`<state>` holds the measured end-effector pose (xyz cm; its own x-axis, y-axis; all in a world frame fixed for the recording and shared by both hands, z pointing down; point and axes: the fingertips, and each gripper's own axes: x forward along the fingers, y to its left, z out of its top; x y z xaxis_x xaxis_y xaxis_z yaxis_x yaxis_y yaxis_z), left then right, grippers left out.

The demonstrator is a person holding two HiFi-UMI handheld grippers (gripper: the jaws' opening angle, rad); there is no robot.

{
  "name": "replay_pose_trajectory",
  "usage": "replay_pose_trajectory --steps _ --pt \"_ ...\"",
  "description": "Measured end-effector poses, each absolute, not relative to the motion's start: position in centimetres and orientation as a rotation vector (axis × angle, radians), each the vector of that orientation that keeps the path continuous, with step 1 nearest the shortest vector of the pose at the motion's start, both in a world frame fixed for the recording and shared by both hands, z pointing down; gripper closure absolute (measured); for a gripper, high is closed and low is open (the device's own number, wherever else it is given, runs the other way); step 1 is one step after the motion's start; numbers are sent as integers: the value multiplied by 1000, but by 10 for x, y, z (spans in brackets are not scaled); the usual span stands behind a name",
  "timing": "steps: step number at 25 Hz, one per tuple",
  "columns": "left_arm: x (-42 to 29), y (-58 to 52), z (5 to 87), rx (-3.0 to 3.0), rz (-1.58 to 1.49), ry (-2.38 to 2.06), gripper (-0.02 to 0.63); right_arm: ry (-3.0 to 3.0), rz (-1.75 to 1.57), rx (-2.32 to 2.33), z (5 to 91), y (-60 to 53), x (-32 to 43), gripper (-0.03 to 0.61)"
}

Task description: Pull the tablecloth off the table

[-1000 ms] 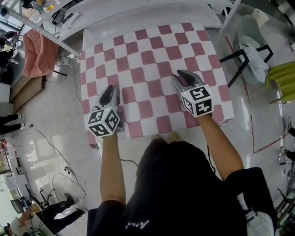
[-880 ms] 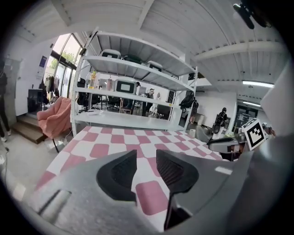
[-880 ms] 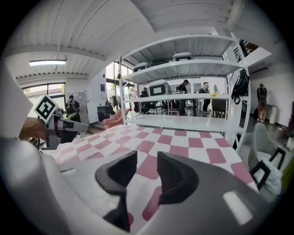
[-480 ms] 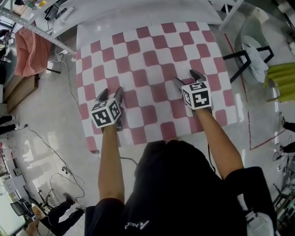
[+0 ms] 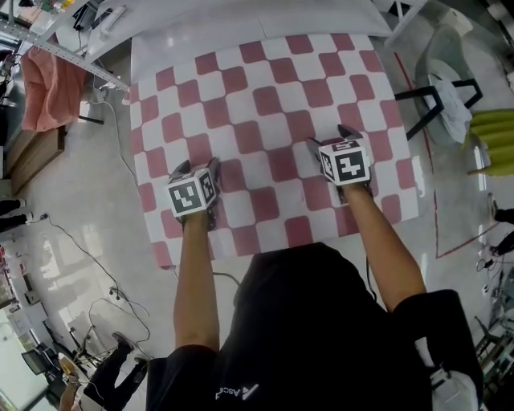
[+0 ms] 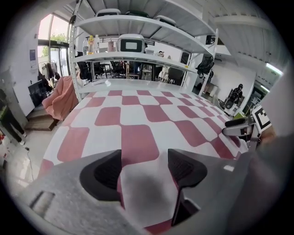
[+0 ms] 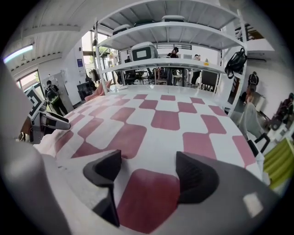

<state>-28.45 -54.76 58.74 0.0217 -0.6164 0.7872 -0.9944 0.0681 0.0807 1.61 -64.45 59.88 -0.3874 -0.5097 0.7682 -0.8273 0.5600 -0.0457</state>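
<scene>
A red-and-white checked tablecloth [image 5: 265,120] lies flat over the table. Both grippers hover low over its near part. My left gripper [image 5: 197,165] is near the front left, its jaws opening, with only flat cloth [image 6: 138,137] showing beneath the gap [image 6: 144,170]. My right gripper [image 5: 330,136] is near the front right, its jaws also opening over a red square [image 7: 147,202], and its pads [image 7: 103,172] press on nothing. Each gripper view shows the other gripper off to the side: the right gripper [image 6: 239,128] and the left gripper [image 7: 50,121].
A strip of bare white tabletop [image 5: 241,24] shows beyond the cloth's far edge. A tall white shelf rack [image 6: 133,55] stands behind the table. A black-legged chair [image 5: 442,88] stands to the right. An orange cloth [image 5: 48,88] hangs at the left, and cables [image 5: 88,265] trail on the floor.
Both grippers' jaws have spread from nearly closed to wide apart. Both grippers have moved slightly forward over the cloth.
</scene>
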Motion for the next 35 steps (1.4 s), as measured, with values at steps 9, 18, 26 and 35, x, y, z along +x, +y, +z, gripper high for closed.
replay_pose_trajectory --steps 9,18,26,35 --pt "-275 -555 594 1665 790 -1649 389 -2094 532 1034 600 -646 6 312" --pt "-237 -568 596 1757 800 -1583 597 -2081 524 1028 602 -645 -2 523" --pt "-220 -569 594 1819 755 -1534 598 -2114 611 1015 597 -636 -5 575" --pt "-198 -542 566 1906 563 -1573 600 -2349 722 939 563 -606 -1 575"
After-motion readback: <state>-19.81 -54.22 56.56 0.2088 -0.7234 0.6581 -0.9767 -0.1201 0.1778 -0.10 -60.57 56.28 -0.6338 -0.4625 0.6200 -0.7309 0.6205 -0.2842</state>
